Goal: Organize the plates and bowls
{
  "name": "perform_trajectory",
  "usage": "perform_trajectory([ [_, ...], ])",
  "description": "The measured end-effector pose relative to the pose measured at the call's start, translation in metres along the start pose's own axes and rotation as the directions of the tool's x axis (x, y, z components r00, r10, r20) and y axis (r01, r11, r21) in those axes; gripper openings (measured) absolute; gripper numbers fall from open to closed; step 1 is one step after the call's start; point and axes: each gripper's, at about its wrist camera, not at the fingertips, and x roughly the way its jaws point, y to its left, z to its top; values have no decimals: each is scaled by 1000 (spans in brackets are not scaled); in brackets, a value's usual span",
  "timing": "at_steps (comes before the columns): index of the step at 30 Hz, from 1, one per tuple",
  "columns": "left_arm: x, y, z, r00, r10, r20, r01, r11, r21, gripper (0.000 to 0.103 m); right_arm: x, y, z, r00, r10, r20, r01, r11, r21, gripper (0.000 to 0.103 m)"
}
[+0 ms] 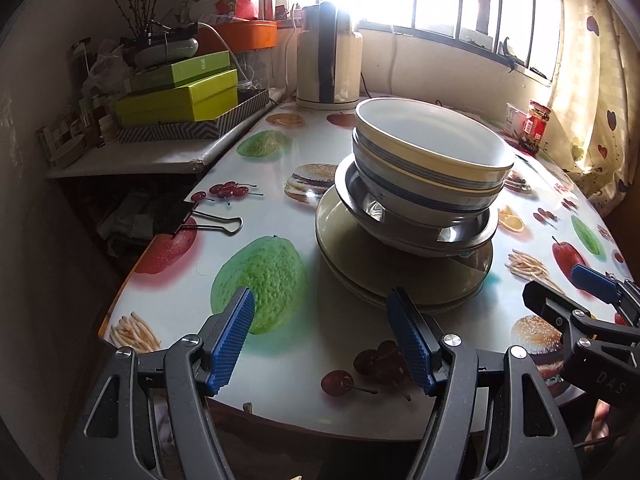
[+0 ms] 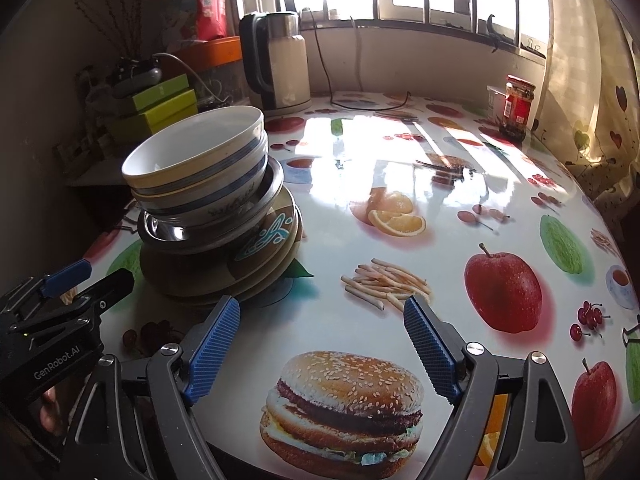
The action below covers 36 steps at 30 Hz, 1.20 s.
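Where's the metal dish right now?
The metal dish sits mid-stack: on the plates, under the striped bowls, ahead of the left gripper; in the right wrist view, far left.

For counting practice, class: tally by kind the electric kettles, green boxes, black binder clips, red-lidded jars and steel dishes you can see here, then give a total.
Electric kettle: 1
Green boxes: 2
Black binder clip: 1
Red-lidded jar: 1
Steel dish, in the stack: 1
Total: 6
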Motion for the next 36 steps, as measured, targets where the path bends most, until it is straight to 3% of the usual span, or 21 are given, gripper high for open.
perform_trajectory([
  [5, 1, 3, -3, 1000, -31, -6, 31, 999, -20, 69, 0, 1, 0, 1000, -1, -1, 1, 1000, 1, 85],
  [36, -1, -4, -3, 1000, -1, -4, 1, 1000, 8, 69, -2, 2, 0, 1000, 2, -1, -2, 1000, 6, 85],
])
